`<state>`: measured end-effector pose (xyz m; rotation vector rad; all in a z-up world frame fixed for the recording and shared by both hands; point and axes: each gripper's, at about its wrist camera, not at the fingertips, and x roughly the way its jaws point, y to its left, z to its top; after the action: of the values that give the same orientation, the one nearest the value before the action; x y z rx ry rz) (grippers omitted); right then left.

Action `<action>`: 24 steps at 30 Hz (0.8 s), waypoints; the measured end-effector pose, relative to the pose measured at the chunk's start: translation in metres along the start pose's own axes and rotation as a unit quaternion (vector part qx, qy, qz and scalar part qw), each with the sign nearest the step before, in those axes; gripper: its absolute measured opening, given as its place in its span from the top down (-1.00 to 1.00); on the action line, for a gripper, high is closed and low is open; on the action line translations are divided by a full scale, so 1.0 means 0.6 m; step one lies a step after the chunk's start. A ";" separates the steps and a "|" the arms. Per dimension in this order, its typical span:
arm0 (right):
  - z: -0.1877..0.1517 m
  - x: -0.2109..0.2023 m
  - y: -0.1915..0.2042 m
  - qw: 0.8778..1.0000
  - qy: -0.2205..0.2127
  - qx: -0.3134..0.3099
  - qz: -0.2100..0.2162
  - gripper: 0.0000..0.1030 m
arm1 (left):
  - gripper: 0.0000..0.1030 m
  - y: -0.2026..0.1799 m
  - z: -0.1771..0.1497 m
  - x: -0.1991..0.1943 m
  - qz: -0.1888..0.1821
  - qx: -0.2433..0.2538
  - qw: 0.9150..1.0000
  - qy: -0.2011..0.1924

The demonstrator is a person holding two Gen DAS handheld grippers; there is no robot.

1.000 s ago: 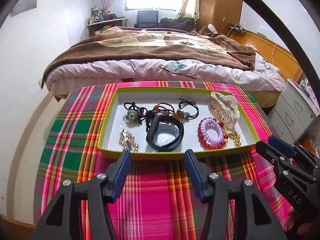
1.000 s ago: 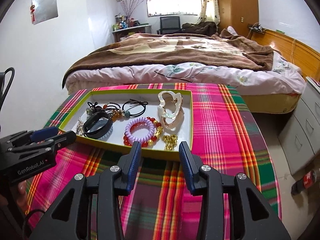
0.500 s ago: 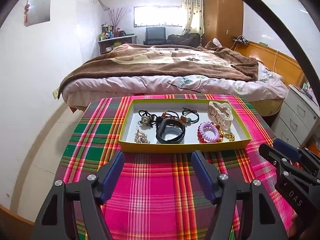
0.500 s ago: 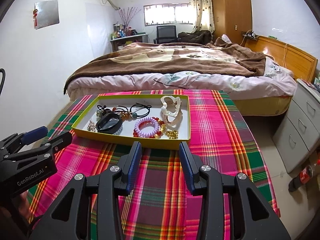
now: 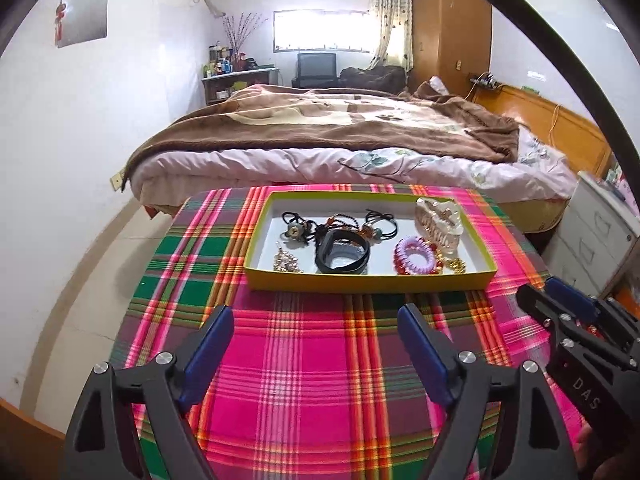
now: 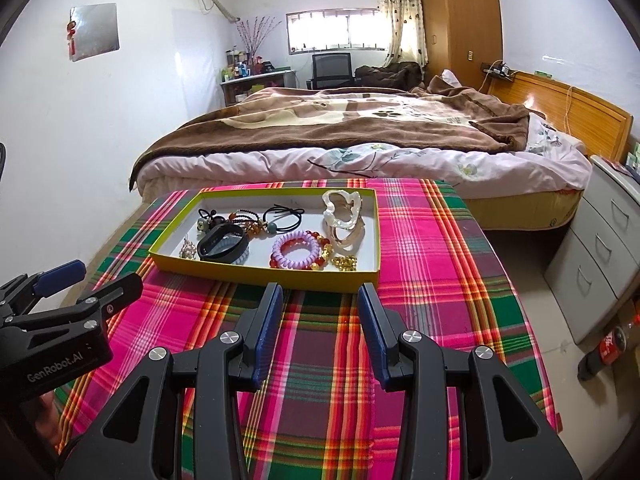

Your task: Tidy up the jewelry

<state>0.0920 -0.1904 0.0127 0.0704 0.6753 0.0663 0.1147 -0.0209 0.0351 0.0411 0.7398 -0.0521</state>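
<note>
**Hovering over the plaid tabletop, both grippers short of the jewelry tray**

Lying on the plaid-covered tabletop (image 5: 320, 360), the shallow yellow-rimmed tray (image 5: 370, 280) has its long axis running left to right across both views, one long side facing the grippers and the other facing the bed (image 5: 340, 136) beyond. Inside it, a black wristband (image 5: 342, 255) lies flat near the front middle, its oval stretched along the tray's length. A purple coil hair tie (image 5: 416, 256) sits to its right, ringed by a red bead bracelet (image 5: 400, 266), with small gold pieces (image 5: 456, 265) just beside them. A pale claw hair clip (image 5: 438, 222) occupies the right end, its length running front to back. Black elastic hair ties (image 5: 380, 220) with beads lie along the back, and a gold earring (image 5: 286, 262) rests at the front left.

The left gripper (image 5: 316, 322) hangs above the cloth, well short of the tray; its fingers (image 5: 210, 350) are opening wide with nothing between them. The right gripper (image 6: 320, 300) (partly seen at the right edge of the left view) points at the tray's near rim, fingers (image 6: 268, 320) parted and empty.
</note>
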 end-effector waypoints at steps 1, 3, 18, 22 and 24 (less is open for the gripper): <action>0.000 0.001 0.000 1.000 0.000 0.000 0.000 0.22 | -0.63 -0.001 -0.001 0.000 0.004 0.003 1.000 0.001; -0.002 -0.002 -0.001 1.000 -0.001 0.000 -0.001 0.22 | -0.63 -0.004 -0.002 0.001 0.003 0.005 1.000 0.004; -0.001 -0.005 0.000 1.000 0.000 0.000 -0.001 0.22 | -0.63 -0.005 -0.013 -0.003 -0.008 -0.002 1.000 0.008; -0.001 -0.005 0.001 1.000 0.000 0.001 -0.001 0.22 | -0.63 -0.006 -0.011 -0.007 -0.011 -0.002 1.000 0.006; -0.001 -0.005 0.000 1.000 0.000 0.001 -0.001 0.22 | -0.63 -0.006 -0.011 -0.007 -0.011 -0.001 1.000 0.007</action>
<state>0.0892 -0.1903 0.0140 0.0713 0.6752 0.0644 0.1069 -0.0239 0.0333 0.0310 0.7540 -0.0715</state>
